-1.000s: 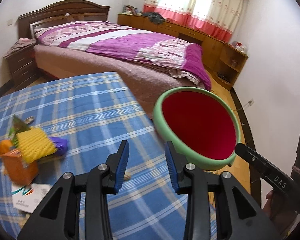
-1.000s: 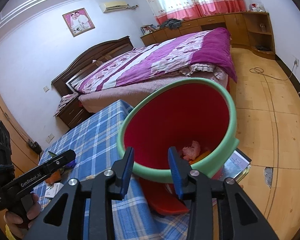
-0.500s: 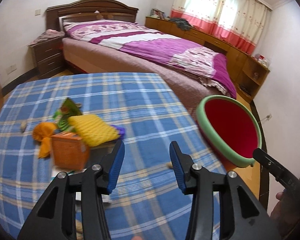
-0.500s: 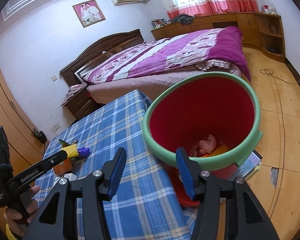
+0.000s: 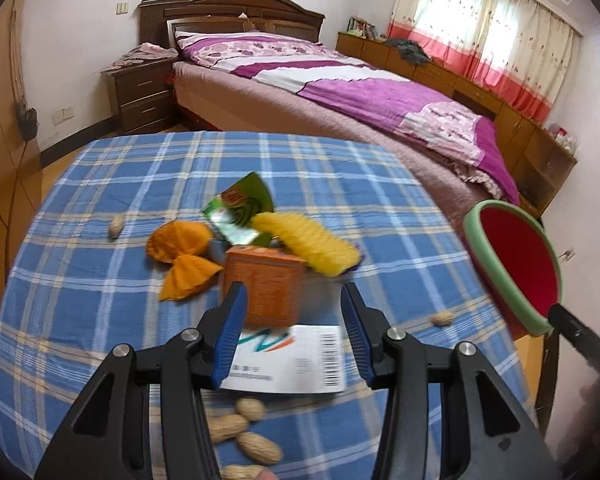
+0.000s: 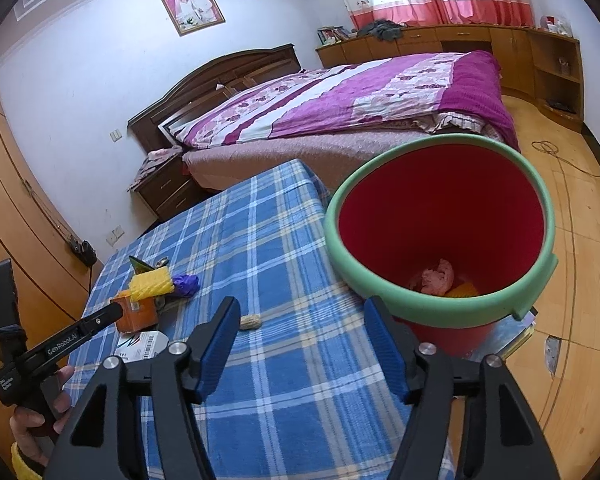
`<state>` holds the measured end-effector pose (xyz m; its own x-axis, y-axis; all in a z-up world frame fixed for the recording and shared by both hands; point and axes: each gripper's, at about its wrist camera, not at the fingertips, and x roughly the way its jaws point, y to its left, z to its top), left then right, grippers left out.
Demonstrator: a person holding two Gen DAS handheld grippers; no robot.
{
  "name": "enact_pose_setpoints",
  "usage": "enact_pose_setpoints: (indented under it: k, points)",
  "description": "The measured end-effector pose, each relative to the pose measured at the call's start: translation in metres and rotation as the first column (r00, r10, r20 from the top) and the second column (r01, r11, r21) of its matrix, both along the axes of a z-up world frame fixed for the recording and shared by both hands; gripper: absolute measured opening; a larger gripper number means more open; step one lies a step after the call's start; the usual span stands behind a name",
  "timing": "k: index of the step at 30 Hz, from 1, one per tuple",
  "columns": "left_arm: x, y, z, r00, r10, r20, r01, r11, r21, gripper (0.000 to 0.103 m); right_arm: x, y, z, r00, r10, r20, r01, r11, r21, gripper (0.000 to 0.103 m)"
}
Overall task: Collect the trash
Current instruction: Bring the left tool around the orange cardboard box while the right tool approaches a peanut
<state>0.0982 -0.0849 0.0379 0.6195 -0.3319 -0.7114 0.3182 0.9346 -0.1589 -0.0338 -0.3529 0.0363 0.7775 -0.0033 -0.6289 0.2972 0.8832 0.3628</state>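
Note:
On the blue checked tablecloth [image 5: 100, 320] lies a trash pile: an orange box [image 5: 260, 288], a yellow foam net [image 5: 306, 244], an orange wrapper [image 5: 184, 256], a green packet [image 5: 240, 208] and a white barcoded card [image 5: 288, 360]. Peanuts [image 5: 244, 428] are scattered around it. My left gripper [image 5: 292, 316] hovers open over the box and card, its pads touching neither. The red bin [image 6: 420, 208] with a green rim stands off the table's right edge, with pink and orange scraps inside. My right gripper [image 6: 300, 312] is in front of it; its jaws are opening with nothing between them.
One peanut [image 6: 251, 322] lies just ahead of the right gripper. A purple scrap [image 6: 186, 282] sits beside the pile. Beyond the table are a bed [image 5: 340, 92], a nightstand [image 5: 144, 96] and low cabinets [image 6: 520, 52]. A cable [image 6: 560, 156] lies on the wooden floor.
The left gripper swung left, away from the bin and over the trash pile. Both grippers' jaws stand wider. In the right wrist view the bin sits further right.

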Motion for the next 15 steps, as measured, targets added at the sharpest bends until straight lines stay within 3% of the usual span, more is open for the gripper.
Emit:
enact_pose_setpoints:
  k: [15]
  points:
    - [0.029, 0.002, -0.020, 1.000, -0.010, -0.018, 0.012, 0.998, 0.060, 0.050, 0.016, 0.019, -0.007, 0.998, 0.017, -0.052, -0.018, 1.000, -0.014, 0.069]
